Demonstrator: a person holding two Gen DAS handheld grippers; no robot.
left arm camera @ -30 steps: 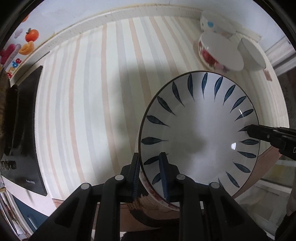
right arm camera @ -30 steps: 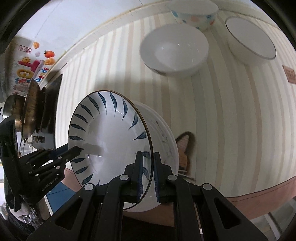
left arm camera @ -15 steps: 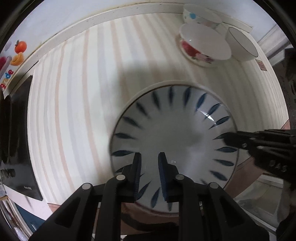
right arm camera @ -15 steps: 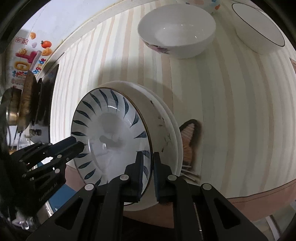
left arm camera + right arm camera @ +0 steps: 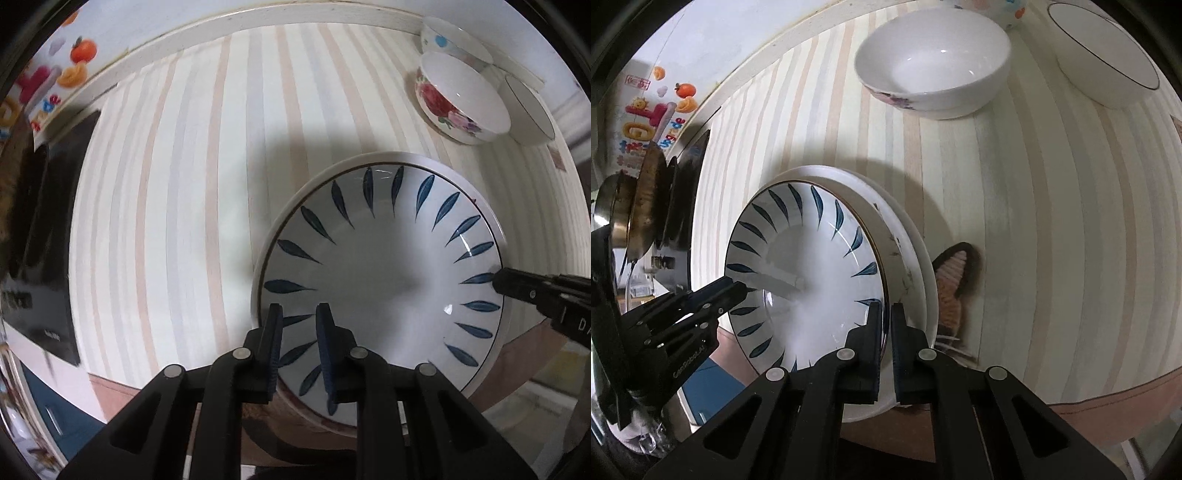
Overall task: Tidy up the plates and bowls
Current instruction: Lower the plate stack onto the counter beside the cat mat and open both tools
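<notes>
The leaf plate (image 5: 384, 280) is clamped at opposite rims by the left gripper (image 5: 298, 332) and right gripper (image 5: 886, 325), seated on a white plate (image 5: 908, 258). Uneven release risks sliding it off-centre, toward the bowls (image 5: 934, 62).

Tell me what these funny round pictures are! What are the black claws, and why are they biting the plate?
The black claws are two grabbers, and a person holds one in each hand. Each grabber has a little camera looking along its fingers, so you get one round picture from each.

In the left picture, the left grabber pinches the near rim of the blue-leaf plate. In the right picture, the right grabber pinches the plate's other side. Together they hold it over a white plate, on a striped table; whether it is touching yet I cannot tell.

At the back sit three bowls: a flower bowl, a dotted bowl and a plain bowl.
</notes>
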